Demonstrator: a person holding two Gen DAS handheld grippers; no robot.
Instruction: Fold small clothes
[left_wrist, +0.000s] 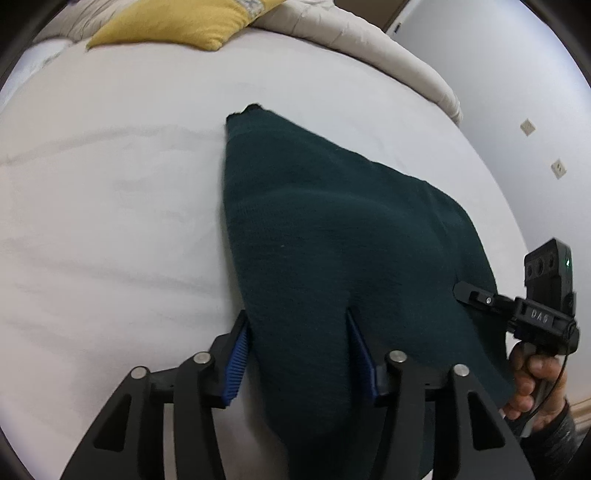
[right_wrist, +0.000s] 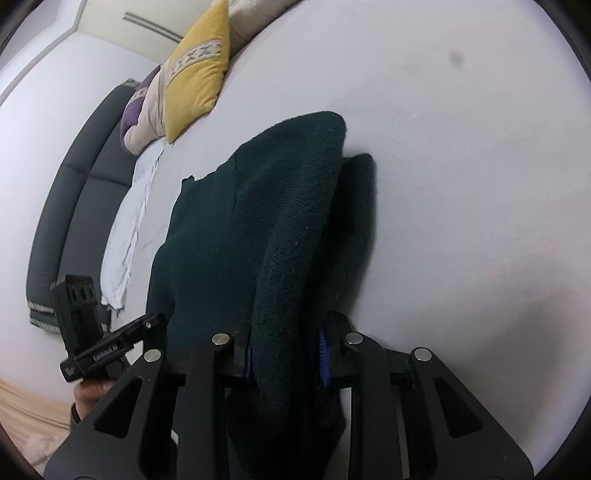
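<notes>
A dark green knit garment (left_wrist: 332, 236) lies on the white bed sheet (left_wrist: 110, 221), its near edge lifted. My left gripper (left_wrist: 295, 325) has blue-padded fingers (left_wrist: 236, 354) set wide, with the garment's near edge bunched between them. My right gripper (right_wrist: 286, 332) grips a thick fold of the same garment (right_wrist: 258, 206) between its blue pads (right_wrist: 324, 354). The right gripper also shows in the left wrist view (left_wrist: 465, 290), at the garment's right edge. The left gripper shows in the right wrist view (right_wrist: 155, 317), at the garment's left edge.
A yellow cushion (left_wrist: 177, 22) and a beige duvet (left_wrist: 369, 40) lie at the far end of the bed. In the right wrist view a dark grey headboard (right_wrist: 74, 206) and a white pillow (right_wrist: 129, 221) are at the left. A wall with sockets (left_wrist: 557, 168) stands to the right.
</notes>
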